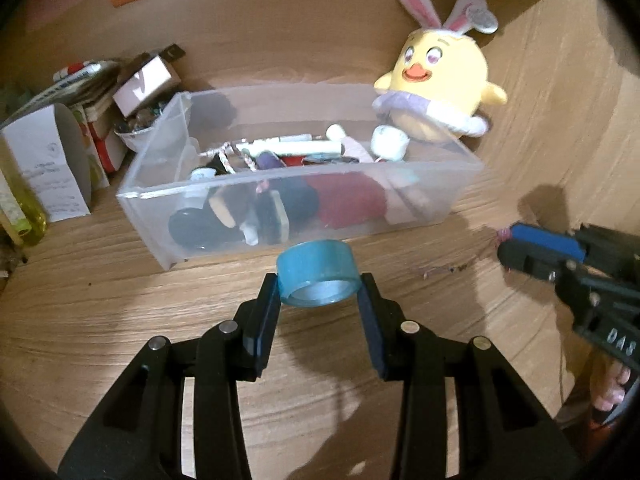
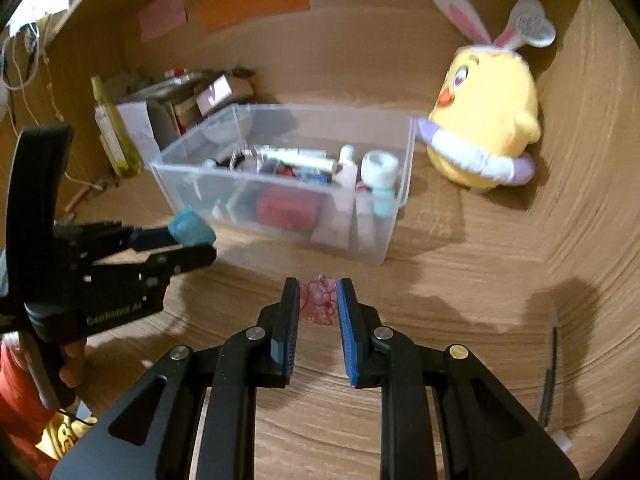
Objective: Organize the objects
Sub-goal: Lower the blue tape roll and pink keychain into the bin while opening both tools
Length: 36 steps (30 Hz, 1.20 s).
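- Nearest, the left gripper [image 1: 320,292] has its jaws clamped on a translucent blue roll of tape [image 1: 316,278], pads pressing its sides with the hole facing back, so it is held clear of the wood-grain counter [image 1: 120,320].
- Beside it, the right gripper [image 2: 318,300] has its jaws pinched together on a small clear pink trinket [image 2: 319,300], a narrow grip for a small thing.
- Both point at the clear plastic storage bin [image 2: 280,216] just ahead, already holding tubes, a red case and oddments; I judge both items are bound for it.
- Behind the bin's right corner, a yellow plush chick with rabbit ears [image 1: 444,80] leans in the corner.
- At the far left, boxes and a green bottle [image 2: 114,140] are crowded together.
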Motion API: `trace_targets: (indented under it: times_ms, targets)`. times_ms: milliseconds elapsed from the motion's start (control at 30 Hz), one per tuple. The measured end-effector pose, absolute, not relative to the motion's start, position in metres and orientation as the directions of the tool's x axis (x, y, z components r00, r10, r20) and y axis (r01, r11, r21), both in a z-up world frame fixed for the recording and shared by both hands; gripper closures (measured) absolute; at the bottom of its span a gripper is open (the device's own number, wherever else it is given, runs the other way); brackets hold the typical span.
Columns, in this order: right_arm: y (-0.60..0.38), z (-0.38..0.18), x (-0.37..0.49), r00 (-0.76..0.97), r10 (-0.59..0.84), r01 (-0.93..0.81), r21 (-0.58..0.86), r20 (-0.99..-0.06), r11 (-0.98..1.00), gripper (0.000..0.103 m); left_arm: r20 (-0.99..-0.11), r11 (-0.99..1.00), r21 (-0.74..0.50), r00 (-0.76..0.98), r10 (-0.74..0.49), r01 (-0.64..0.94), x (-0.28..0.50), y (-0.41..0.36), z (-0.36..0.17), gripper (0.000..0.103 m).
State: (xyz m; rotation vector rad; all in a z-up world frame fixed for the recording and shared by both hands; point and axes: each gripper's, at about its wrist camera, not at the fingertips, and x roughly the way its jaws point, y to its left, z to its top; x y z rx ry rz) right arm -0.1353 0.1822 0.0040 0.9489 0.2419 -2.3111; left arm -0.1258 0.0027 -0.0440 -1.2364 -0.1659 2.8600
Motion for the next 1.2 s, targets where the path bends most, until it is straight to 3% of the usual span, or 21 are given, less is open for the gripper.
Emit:
trace_targets:
  times_ms: [400, 667, 1000, 1200]
  targets:
    - [0.179, 0.054, -0.142, -0.620, -0.524, 0.606, 0.068, -0.584, -0.793, 0.086, -0.622, -0.990, -0.138, -0.778, 0.085, 0.002, -0.122, -0.011, 0.010, 0.064]
    - [0.162, 0.084, -0.166, -0.655, -0.548, 0.602, 0.080, -0.520, -0.795, 0.086, -0.636, -0.988, -0.152, -0.765, 0.100, -0.003, -0.156, -0.023, 0.019, 0.064]
    - [0.116, 0.040, -0.223, -0.571, -0.491, 0.602, 0.072, -0.658, -0.795, 0.086, -0.715, -0.994, -0.109, -0.693, 0.088, -0.014, -0.199, -0.025, -0.009, 0.064]
    - [0.102, 0.012, -0.239, -0.550, -0.430, 0.595, 0.024, -0.716, -0.803, 0.086, -0.717, -0.994, -0.109, -0.690, 0.097, -0.027, -0.208, -0.025, -0.014, 0.064]
